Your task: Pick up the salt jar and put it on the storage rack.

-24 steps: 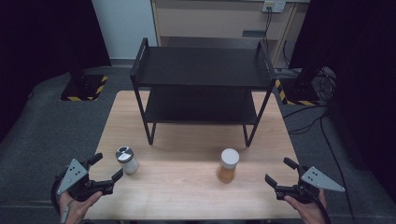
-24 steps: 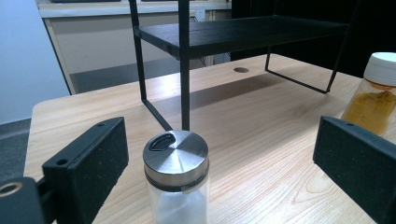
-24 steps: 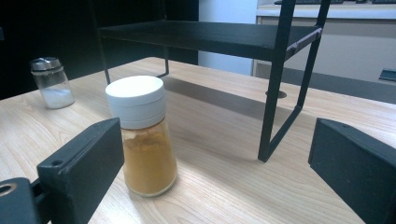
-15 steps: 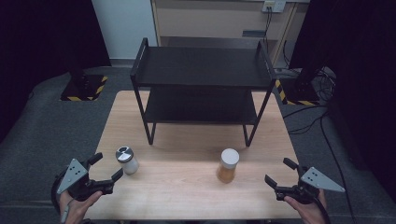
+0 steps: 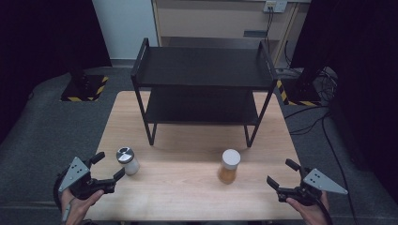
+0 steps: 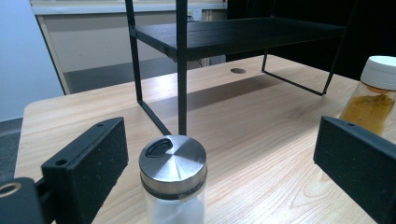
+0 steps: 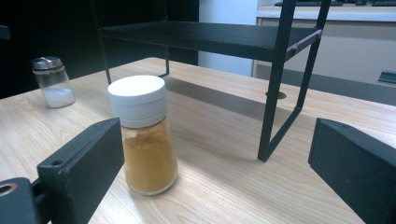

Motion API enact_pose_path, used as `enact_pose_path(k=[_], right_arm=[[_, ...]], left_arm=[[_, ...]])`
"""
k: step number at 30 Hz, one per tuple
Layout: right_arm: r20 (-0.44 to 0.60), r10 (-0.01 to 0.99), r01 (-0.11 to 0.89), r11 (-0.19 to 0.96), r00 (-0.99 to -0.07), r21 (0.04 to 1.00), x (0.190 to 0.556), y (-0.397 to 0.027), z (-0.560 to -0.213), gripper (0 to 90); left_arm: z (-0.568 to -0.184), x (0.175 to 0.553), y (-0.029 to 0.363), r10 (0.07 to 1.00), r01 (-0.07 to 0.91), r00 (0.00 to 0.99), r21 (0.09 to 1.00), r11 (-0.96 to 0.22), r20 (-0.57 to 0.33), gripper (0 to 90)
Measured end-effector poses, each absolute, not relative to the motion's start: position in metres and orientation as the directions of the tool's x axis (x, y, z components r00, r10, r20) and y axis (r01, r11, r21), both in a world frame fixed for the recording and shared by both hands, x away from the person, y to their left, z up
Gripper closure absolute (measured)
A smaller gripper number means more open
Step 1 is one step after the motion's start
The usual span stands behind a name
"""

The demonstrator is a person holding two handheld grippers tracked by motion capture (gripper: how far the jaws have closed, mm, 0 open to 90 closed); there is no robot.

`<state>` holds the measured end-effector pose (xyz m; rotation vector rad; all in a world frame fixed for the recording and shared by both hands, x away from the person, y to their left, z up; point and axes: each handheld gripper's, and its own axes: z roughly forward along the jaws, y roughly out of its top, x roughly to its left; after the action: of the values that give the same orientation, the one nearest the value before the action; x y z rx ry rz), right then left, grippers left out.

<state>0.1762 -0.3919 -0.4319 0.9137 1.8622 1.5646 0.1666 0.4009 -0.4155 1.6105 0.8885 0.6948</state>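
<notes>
Your left gripper (image 5: 107, 168) sits at the near left corner of the table (image 5: 187, 197), jaws wide apart and clamped on nothing. The shaker (image 5: 127, 161) stands upright just ahead of it, level with the gap, and in the left gripper view it (image 6: 173, 179) stands in the gap, nearer the left pad, with neither pad touching it. You have it lined up this way, I judge, so a short push forward puts the glass between the pads.

Your right gripper (image 5: 284, 177) is at the near right corner, jaws likewise spread and empty. The jar (image 5: 229, 166) stands upright off to its left, apart from it. In the right gripper view the jar (image 7: 144, 135) stands close behind the left pad rather than centred in the gap, so you probably need to swing that hand across before closing.

The shaker is clear glass with a steel cap that has a pour hole in it. It holds a white powder or grain, salt by the look, filling the lower part. The jar is clear with a white screw cap and holds an orange-brown ground spice up to roughly the shoulder. Both caps are on, so nothing should spill when lifted.

The rack (image 5: 202, 89) stands behind them across the middle of the table, both shelves bare. It looks like the likely place for the two containers, and each stands in front of it on its own gripper's side.
</notes>
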Motion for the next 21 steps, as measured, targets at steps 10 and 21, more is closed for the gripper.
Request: enact_pose_path(k=[10, 21], right_arm=[[0.023, 0.779, 0.157, 0.097, -0.627, 0.983, 0.176, -0.392, -0.432, 3.8], [0.020, 0.780, 0.157, 0.101, -0.626, 0.983, 0.176, -0.391, -0.432, 4.1]], left_arm=[[-0.408, 0.167, 0.404, 0.829, 0.189, 0.559, 0.974, -0.127, -0.001, 2.0], [-0.395, 0.169, 0.420, 0.808, 0.206, 0.589, 0.968, -0.145, -0.005, 1.7]])
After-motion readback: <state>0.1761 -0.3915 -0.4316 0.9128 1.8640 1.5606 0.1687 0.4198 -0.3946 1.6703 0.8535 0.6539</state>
